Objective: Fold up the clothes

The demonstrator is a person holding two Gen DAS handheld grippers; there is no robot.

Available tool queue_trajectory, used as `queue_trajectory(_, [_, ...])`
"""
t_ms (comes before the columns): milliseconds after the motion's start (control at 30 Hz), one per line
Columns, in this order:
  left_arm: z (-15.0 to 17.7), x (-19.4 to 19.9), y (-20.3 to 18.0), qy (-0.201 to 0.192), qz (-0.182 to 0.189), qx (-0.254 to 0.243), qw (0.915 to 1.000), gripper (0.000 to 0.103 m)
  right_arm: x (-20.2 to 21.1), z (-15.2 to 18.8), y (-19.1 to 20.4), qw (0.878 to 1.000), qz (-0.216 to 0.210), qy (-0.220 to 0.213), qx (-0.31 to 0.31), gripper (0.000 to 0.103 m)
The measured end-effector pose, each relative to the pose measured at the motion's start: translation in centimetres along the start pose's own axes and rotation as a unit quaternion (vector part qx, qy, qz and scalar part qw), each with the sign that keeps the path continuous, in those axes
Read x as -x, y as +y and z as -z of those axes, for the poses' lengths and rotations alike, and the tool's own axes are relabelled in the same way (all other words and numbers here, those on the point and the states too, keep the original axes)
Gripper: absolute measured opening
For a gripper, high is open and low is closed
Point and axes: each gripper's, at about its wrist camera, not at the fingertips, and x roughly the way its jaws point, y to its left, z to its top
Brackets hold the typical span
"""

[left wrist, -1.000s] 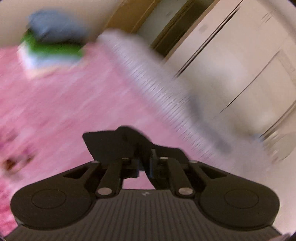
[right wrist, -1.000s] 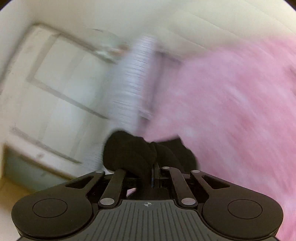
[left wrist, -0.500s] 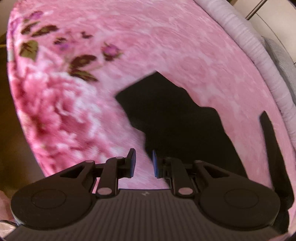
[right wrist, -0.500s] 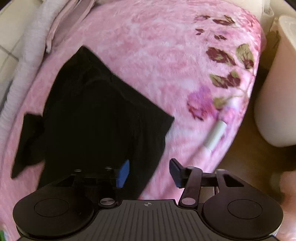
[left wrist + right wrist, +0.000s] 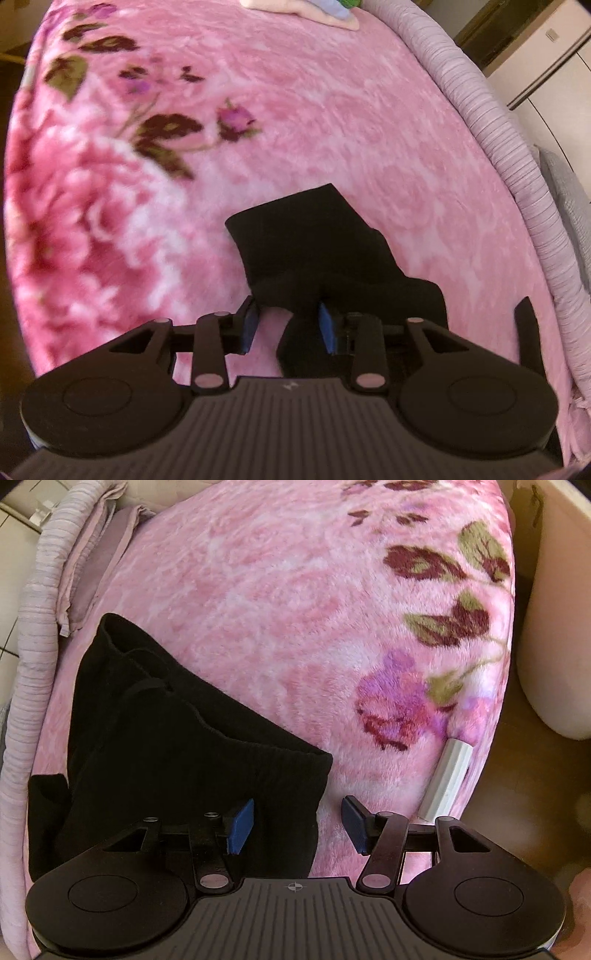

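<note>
Now that both grippers have come down from that blurry swing past the wardrobe doors, I've got the black soft fabric garment point(image 5: 332, 258) laid on the fluffy pink floral blanket point(image 5: 295, 110), which covers the bed.

Left wrist view first: the left gripper point(image 5: 288, 326) is angled steeply down at the bed, and its jaws are opening. A fold of the black cloth still sits between the blue pads point(image 5: 250, 326), but the left one isn't pressing on it anymore, so I'd call this a release in progress. The garment lies toward the blanket's ribbed lilac edge point(image 5: 480, 110), well apart from the small pile of folded clothes point(image 5: 325, 11) at the far edge.

Right wrist view: the right gripper point(image 5: 297, 825) snapped wide open within the last second and is tilted steeply down too. The garment's hem corner runs between the jaws, with neither pad pressing on it. From here the garment point(image 5: 166, 731) looks bunched and creased, lying near the lilac edge point(image 5: 29, 664). A white plastic tube point(image 5: 447, 779) sits at the opposite blanket edge.

My read: the cloth is dropped flat-ish, so next comes smoothing and the first real fold.
</note>
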Motion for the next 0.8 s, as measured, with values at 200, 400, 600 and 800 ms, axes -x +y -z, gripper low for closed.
queue_trajectory(200, [-1.4,2.1,-2.5,-0.035,0.044,-0.088,0.9945,0.004,1.3,-0.6,2.7,0.997,0.033,-0.009,0.076,0.009])
queue_trajectory(400, [0.3,4.6,-1.9,0.016,0.025,-0.218,0.9755,0.022,4.8,-2.8,2.8,0.991,0.063,-0.053,0.102,0.009])
queue_trajectory(600, [-1.4,4.0,3.5,0.040,0.027,-0.034,0.9982,0.030,1.4,-2.1,1.4,0.989,0.125,0.019,0.075,0.023])
queue_trajectory(800, [-2.8,1.0,2.9,0.056,-0.029,-0.062,0.9961,0.029,1.2,-1.0,0.4,0.992,0.125,0.004,0.031,0.032])
